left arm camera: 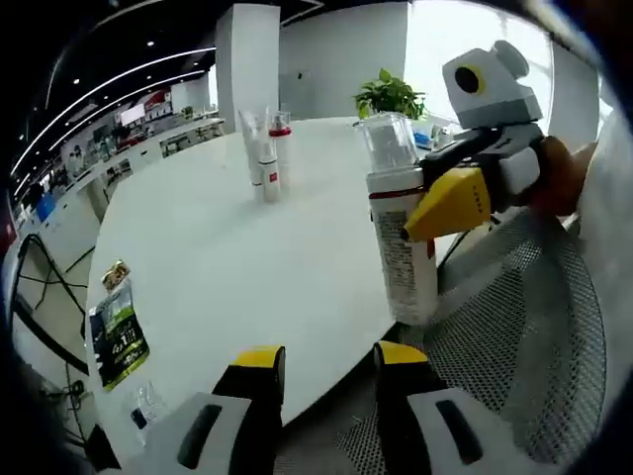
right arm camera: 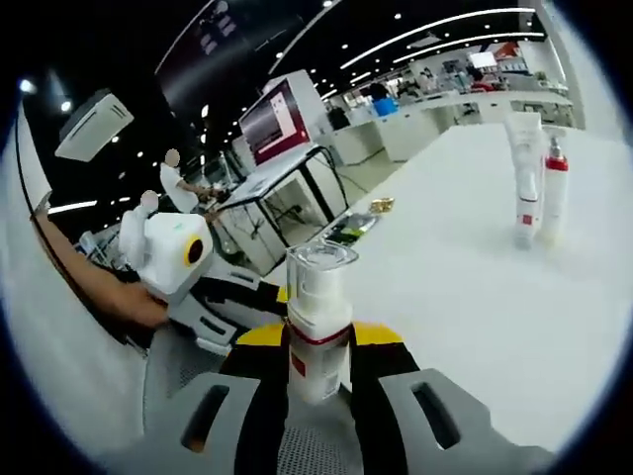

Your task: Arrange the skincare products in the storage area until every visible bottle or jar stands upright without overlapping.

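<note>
The right gripper (right arm camera: 318,368) grasps a white bottle (right arm camera: 317,322) with a clear cap upright between its jaws, off the edge of the white surface (right arm camera: 475,287). The left gripper (left arm camera: 329,364) is released, holding nothing. Far ahead of both, two bottles (right arm camera: 535,191) stand upright together.

Right gripper (right arm camera: 318,361): jaws closed on a white bottle (right arm camera: 317,327), held upright between the yellow pads | Left gripper (left arm camera: 329,368): jaws parted, nothing between them, held level beside and apart from the right gripper | Bare forearm (right arm camera: 94,282) behind the left gripper.
</note>
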Tool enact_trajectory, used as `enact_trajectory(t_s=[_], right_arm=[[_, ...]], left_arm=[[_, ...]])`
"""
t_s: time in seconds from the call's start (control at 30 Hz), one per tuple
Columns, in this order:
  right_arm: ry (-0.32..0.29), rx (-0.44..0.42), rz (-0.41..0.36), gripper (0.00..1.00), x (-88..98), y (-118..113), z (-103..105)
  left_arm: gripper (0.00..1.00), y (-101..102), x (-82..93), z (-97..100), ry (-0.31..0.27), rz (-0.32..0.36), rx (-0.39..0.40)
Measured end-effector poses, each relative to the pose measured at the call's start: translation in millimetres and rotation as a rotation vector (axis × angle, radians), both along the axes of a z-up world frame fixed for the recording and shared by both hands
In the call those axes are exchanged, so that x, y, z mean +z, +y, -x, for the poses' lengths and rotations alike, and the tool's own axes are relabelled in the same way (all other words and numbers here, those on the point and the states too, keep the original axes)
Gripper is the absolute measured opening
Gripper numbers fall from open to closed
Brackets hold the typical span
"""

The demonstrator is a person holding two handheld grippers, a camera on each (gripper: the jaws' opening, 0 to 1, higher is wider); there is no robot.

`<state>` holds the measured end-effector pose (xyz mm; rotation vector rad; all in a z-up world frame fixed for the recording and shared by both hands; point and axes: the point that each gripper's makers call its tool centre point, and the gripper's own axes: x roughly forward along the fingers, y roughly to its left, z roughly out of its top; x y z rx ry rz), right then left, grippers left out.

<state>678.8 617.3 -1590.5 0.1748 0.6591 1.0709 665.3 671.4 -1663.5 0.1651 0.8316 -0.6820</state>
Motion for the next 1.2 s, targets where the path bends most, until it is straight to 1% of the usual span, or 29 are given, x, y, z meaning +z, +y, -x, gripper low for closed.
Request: enact_trajectory(t_s=[0.07,0.13,0.2,0.23,0.3,0.37,0.4,0.47,0.6,0.73,0.83,0.93,1.03,1.2], right_arm=[[0.0,0.001,-0.002,0.2,0.2,0,0],[-0.003,-0.001,-0.004,0.2,0.3,0,-1],[-0.006,-0.002,-0.01,0.2,1.3,0,-2],[-0.008,-0.003,-0.015,0.2,2.3,0,-2],[-0.013,-0.001,-0.031,0.2,5.3,1,-2],[-0.012,0.001,-0.05,0.2,7.6,2,-1],[-0.008,0.005,-0.059,0.2,8.6,3,0],[-0.016,0.008,-0.066,0.2,10.8,3,1],[-0.026,0.014,-0.074,0.2,12.4,3,1],[-0.016,0.022,-0.078,0.2,11.6,5,2],[-0.014,0.029,-0.089,0.2,13.0,5,2],[-0.001,0.014,-0.115,0.2,15.6,5,-1],[0.002,0.013,-0.112,0.2,14.9,4,0],[0.003,0.029,-0.109,0.2,14.4,7,3]], left_arm=[[0.36,-1,-2.8,1.2,0.017,0.001,0.005],[0.36,4,-8.7,1.1,0.031,-0.028,0.019],[0.36,9,-9.7,-1.1,0.048,-0.023,0.06],[0.36,11,-8.3,-3.0,0.048,-0.018,0.076],[0.36,17,-9.1,-7.4,0.061,-0.006,0.132],[0.36,26,-13.8,-8.7,0.065,-0.041,0.168],[0.35,28,-16.0,-8.2,0.067,-0.058,0.167],[0.34,25,-18.8,-4.9,0.065,-0.08,0.14],[0.32,27,-18.9,-4.3,0.062,-0.09,0.137],[0.32,29,-20.4,-4.4,0.059,-0.106,0.135],[0.31,31,-25.7,-2.5,0.068,-0.144,0.122],[0.3,33,-24.1,-2.1,0.058,-0.156,0.114],[0.3,34,-23.6,-3.8,0.054,-0.156,0.119],[0.28,37,-27.4,-1.3,0.065,-0.184,0.111]])
